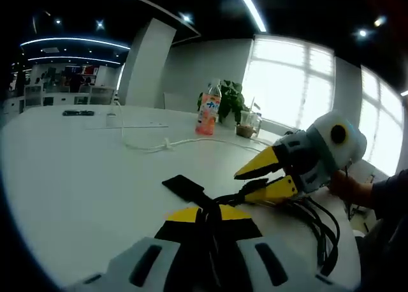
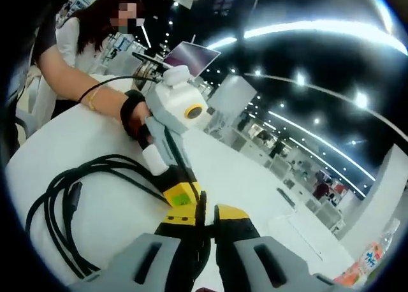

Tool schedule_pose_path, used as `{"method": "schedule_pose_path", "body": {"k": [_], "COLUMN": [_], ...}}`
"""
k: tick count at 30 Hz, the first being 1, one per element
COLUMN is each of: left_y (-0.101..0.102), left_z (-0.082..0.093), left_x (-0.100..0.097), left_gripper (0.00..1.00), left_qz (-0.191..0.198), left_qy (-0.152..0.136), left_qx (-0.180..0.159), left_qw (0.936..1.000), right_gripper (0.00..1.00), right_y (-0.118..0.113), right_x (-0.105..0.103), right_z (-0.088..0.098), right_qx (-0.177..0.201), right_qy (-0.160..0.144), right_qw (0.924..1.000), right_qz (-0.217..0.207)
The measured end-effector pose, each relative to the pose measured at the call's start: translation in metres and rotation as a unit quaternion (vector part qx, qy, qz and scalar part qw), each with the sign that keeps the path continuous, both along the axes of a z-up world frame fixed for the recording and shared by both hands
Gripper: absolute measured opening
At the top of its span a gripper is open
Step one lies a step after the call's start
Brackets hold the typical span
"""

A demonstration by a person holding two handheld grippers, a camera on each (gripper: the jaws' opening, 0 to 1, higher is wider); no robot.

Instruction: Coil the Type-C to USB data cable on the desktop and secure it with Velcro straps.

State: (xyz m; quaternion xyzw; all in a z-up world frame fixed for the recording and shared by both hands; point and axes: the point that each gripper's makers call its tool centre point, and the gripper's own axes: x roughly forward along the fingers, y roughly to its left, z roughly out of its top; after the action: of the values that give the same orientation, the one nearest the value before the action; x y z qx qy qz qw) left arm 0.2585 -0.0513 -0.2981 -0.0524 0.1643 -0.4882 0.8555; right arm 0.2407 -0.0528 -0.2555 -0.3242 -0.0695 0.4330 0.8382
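Observation:
The black data cable (image 2: pixel 60 209) lies in loose loops on the white desktop (image 1: pixel 76 171), and its strands run up between both grippers. In the left gripper view my left gripper (image 1: pixel 209 214) is shut on the black cable bundle. A flat black Velcro strap end (image 1: pixel 185 187) sticks out just past its yellow tips. My right gripper (image 1: pixel 245 185) comes in from the right, its yellow jaws around the same bundle, with cable loops (image 1: pixel 319 231) hanging behind it. In the right gripper view my right gripper (image 2: pixel 205 214) is shut on the cable, and the left gripper (image 2: pixel 183 195) pinches it just ahead.
An orange drink bottle (image 1: pixel 208 110), a potted plant (image 1: pixel 231 101) and a thin white cable (image 1: pixel 166 143) sit at the far side of the desk. A person (image 2: pixel 83 46) holds the left gripper. The bottle (image 2: pixel 370 260) also shows at the right gripper view's lower right.

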Motion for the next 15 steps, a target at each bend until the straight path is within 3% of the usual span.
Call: {"method": "schedule_pose_path", "body": {"k": [8, 10, 15], "left_y": [0.001, 0.002, 0.002], "left_z": [0.000, 0.000, -0.001], "left_x": [-0.002, -0.003, -0.005], "left_gripper": [0.07, 0.06, 0.05], "left_qz": [-0.009, -0.012, -0.017], "left_qy": [0.004, 0.007, 0.010], "left_qx": [0.003, 0.002, 0.002], "left_qw": [0.9999, 0.9999, 0.9998], "right_gripper": [0.01, 0.01, 0.01], "right_y": [0.008, 0.008, 0.010], "right_x": [0.006, 0.009, 0.016], "right_z": [0.006, 0.011, 0.016], "right_qx": [-0.020, -0.039, -0.043], "right_qy": [-0.018, -0.038, -0.042], "right_qw": [0.9995, 0.9984, 0.9981], "right_qz": [0.018, 0.015, 0.015]}}
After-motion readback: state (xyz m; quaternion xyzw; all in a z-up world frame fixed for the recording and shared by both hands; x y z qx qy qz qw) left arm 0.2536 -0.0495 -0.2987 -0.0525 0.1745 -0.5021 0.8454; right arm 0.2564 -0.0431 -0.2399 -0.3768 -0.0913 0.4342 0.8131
